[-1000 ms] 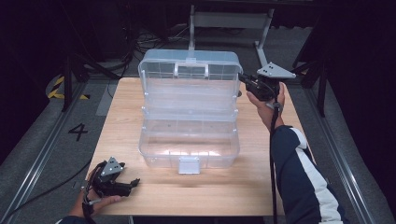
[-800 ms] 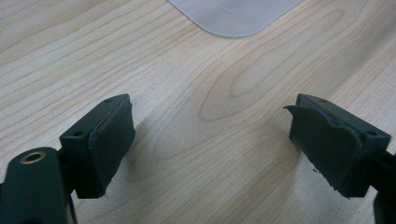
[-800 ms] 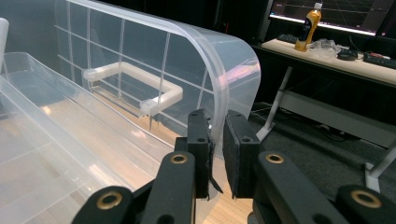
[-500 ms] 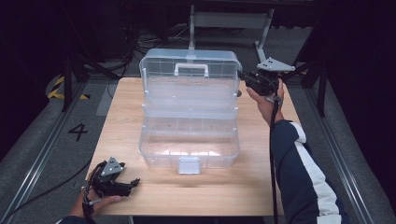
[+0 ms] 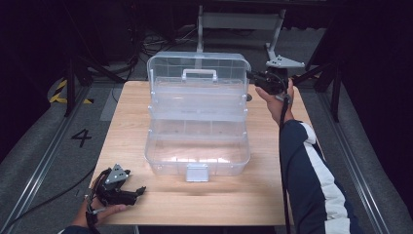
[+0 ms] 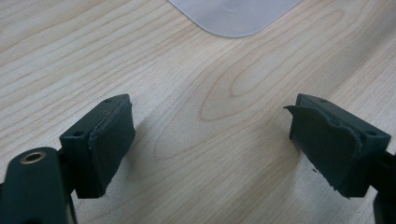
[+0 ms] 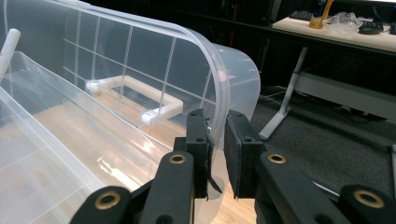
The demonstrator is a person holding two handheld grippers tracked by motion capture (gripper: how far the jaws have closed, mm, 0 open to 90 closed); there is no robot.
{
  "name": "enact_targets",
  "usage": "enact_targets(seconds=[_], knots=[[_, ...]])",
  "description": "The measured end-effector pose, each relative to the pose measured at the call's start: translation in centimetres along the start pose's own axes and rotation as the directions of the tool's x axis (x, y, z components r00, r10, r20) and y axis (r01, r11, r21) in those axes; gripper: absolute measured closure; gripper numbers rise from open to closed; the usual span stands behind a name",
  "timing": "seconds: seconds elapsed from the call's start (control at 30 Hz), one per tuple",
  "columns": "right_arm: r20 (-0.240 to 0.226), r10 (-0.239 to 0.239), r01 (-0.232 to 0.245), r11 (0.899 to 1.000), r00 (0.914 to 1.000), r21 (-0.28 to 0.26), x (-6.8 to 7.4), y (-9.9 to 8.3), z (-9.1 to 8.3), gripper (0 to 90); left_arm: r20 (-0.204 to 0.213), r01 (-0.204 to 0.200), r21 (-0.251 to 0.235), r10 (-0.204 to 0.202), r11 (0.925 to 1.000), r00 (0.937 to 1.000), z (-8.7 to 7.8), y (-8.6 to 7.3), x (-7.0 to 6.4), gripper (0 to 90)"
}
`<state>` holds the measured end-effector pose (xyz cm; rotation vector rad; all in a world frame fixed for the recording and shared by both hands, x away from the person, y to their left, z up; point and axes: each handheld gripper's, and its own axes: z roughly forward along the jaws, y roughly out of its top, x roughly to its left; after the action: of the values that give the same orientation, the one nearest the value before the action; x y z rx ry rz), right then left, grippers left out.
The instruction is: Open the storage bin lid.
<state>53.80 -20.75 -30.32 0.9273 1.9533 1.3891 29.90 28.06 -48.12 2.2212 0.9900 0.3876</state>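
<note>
A large clear plastic storage box point(image 5: 197, 141) with tiered trays stands in the middle of the light wooden table point(image 5: 131, 122), its hinged clear lid point(image 5: 197, 75) with a white handle point(image 5: 199, 74) raised upright toward the table's far edge. The right gripper point(image 5: 253, 76), held near the far right corner, has its two black jaws closed on the rim of that lid at its right end, the thin plastic edge pinched between the pads point(image 7: 205, 140). The left gripper point(image 5: 139, 190) rests near the table's near left corner, just off the box's front left corner, its jaws spread wide with only bare wood between them.
</note>
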Motion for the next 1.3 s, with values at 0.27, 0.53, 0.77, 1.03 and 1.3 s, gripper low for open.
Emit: enact_targets(seconds=[0.27,0.53,0.77,1.03,1.3], knots=[[0.007,0.008,-0.008,1.000,0.9999,0.028,-0.6,0.1,1.0,80.0,0.000,0.000,0.000,0.000,1.0000,1.0000,0.0,0.0,0.0,14.4],[-0.003,0.038,-0.038,0.999,0.9993,0.036,-1.3,-0.1,1.9,79.6,0.002,-0.001,-0.002,0.001,1.0000,1.0000,0.0,0.0,0.0,14.5],[-0.012,0.065,-0.065,0.997,0.9978,0.042,-1.7,-0.2,2.5,79.6,0.003,0.008,-0.003,-0.008,1.0000,1.0000,0.0,0.0,0.0,14.6],[-0.013,0.095,-0.094,0.994,0.9954,0.052,-2.1,-0.4,3.3,79.3,0.007,0.005,0.005,-0.006,1.0000,1.0000,0.0,0.0,0.0,14.6],[-0.030,0.126,-0.124,0.990,0.9916,0.063,-2.7,-0.6,3.9,79.2,0.007,0.010,0.002,-0.010,1.0000,0.9999,0.0,0.0,0.0,14.8]])
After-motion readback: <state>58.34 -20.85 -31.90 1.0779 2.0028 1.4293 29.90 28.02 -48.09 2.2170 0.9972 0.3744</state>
